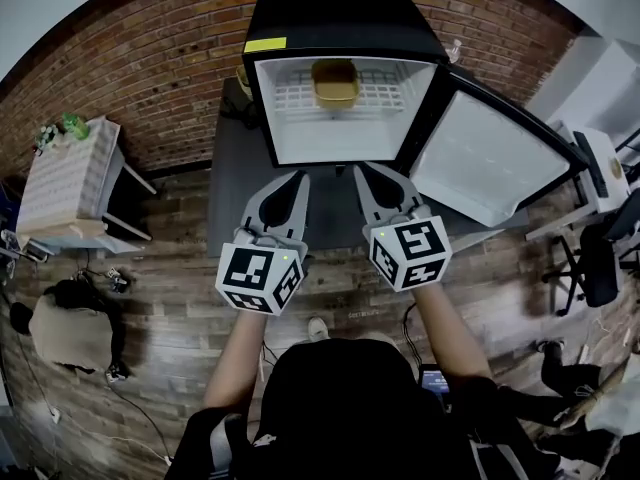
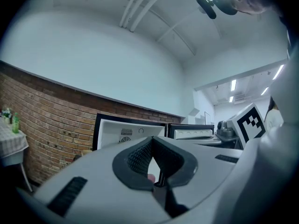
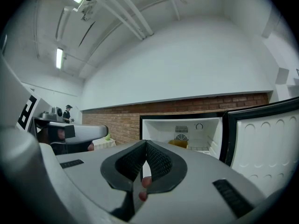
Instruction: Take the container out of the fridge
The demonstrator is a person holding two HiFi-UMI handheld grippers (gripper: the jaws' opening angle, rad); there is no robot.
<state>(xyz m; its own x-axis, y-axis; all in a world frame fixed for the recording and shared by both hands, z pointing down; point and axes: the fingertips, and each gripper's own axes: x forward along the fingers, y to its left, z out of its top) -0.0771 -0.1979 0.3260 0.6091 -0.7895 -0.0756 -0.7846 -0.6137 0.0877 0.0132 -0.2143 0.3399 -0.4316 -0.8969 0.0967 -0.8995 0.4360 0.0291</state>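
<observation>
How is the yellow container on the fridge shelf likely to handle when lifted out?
The yellow container looks like a rigid open-topped tub, so probably stiff. Its inside seems empty: likely light. Standing on a wire shelf, it may slide if pushed.

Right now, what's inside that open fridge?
A yellow container sits on the white wire shelf. The top of the fridge covers the upper back in the head view.

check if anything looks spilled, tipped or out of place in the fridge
Nothing stands out. The fridge has its door open, the yellow container sits upright on the wire shelf, and no spill shows.
</observation>
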